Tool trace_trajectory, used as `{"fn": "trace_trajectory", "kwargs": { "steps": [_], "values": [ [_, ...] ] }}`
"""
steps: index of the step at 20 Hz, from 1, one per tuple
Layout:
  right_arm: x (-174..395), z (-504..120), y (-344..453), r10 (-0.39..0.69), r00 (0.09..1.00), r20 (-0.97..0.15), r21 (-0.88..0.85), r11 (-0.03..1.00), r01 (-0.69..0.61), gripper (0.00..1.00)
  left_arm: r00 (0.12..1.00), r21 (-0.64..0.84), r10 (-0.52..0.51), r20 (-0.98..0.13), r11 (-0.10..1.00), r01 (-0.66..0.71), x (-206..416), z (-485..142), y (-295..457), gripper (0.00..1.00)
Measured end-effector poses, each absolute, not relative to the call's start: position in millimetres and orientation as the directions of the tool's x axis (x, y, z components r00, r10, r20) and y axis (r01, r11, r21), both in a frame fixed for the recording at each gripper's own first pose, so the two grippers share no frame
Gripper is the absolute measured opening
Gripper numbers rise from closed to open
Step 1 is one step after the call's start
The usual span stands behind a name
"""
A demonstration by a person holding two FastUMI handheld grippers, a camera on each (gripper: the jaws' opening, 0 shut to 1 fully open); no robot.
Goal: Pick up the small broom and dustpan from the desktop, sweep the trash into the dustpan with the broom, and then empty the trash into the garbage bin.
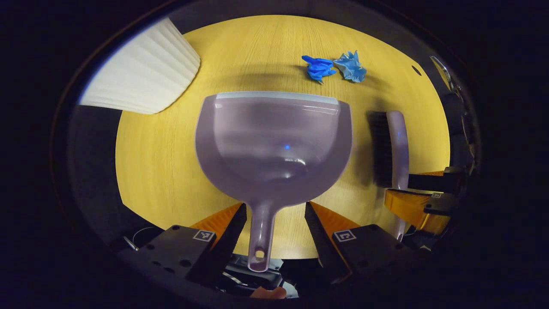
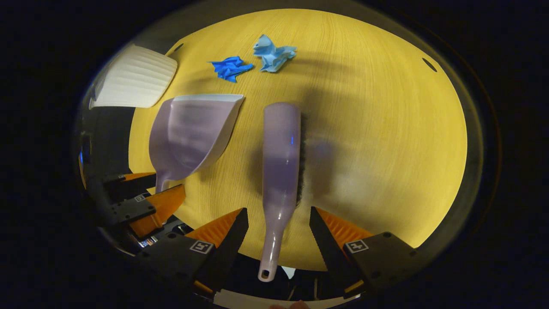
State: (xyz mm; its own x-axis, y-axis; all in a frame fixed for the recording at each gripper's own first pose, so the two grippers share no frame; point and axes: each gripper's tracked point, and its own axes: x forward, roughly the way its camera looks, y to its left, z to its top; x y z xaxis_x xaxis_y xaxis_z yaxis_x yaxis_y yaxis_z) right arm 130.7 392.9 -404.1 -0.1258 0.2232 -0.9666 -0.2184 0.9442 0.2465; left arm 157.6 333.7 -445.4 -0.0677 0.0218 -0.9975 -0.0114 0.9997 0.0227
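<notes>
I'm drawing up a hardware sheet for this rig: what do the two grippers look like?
Both look alike. The left gripper and right gripper each have two wedge-shaped fingers with ribbed inner faces, tapering to the tips. Each finger sits on a black block with screw holes and a small square black-and-white marker on top.

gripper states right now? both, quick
Left gripper: open, jaws straddling the dustpan handle, not touching it.
Right gripper: open, jaws either side of the broom handle, not gripping.
</notes>
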Motion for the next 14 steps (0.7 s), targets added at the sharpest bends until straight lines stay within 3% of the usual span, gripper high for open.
{"fn": "trace_trajectory", "kwargs": {
  "steps": [2,3,4,6,7,9,10,11,12,14],
  "values": [
    [132,-412,391,0.196,-0.116,-0.974,0.215,0.961,-0.176,0.93,-0.090,0.009,0.011,-0.996,1.000,0.021,155,-452,333,0.83],
    [132,-415,387,0.176,-0.107,-0.978,0.191,0.970,-0.151,0.83,-0.090,0.000,0.003,-0.996,0.999,0.034,155,-454,330,0.83],
    [129,-417,386,0.161,-0.110,-0.981,0.176,0.975,-0.135,0.82,-0.098,-0.012,-0.007,-0.995,0.999,0.051,153,-454,327,0.83],
    [123,-419,388,0.167,-0.133,-0.977,0.187,0.971,-0.151,0.67,-0.112,-0.026,-0.017,-0.994,0.996,0.081,153,-455,325,0.83],
    [124,-420,391,0.180,-0.138,-0.974,0.201,0.967,-0.156,0.70,-0.121,-0.028,-0.017,-0.992,0.996,0.087,153,-457,326,0.83],
    [125,-420,395,0.186,-0.141,-0.972,0.205,0.969,-0.135,0.46,-0.121,-0.028,-0.018,-0.993,0.997,0.075,157,-463,328,0.83],
    [122,-418,398,0.197,-0.153,-0.968,0.219,0.965,-0.142,0.45,-0.115,-0.021,-0.013,-0.993,0.998,0.066,158,-465,332,0.80],
    [121,-418,399,0.193,-0.154,-0.969,0.217,0.965,-0.150,0.34,-0.108,-0.012,-0.005,-0.994,0.998,0.065,160,-463,336,0.75],
    [123,-418,399,0.193,-0.148,-0.970,0.216,0.964,-0.156,0.41,-0.102,0.004,0.010,-0.995,0.998,0.061,164,-462,341,0.60],
    [124,-419,402,0.209,-0.148,-0.967,0.231,0.961,-0.150,0.37,-0.110,-0.017,-0.011,-0.994,0.998,0.054,162,-466,340,0.43]
  ]
}}
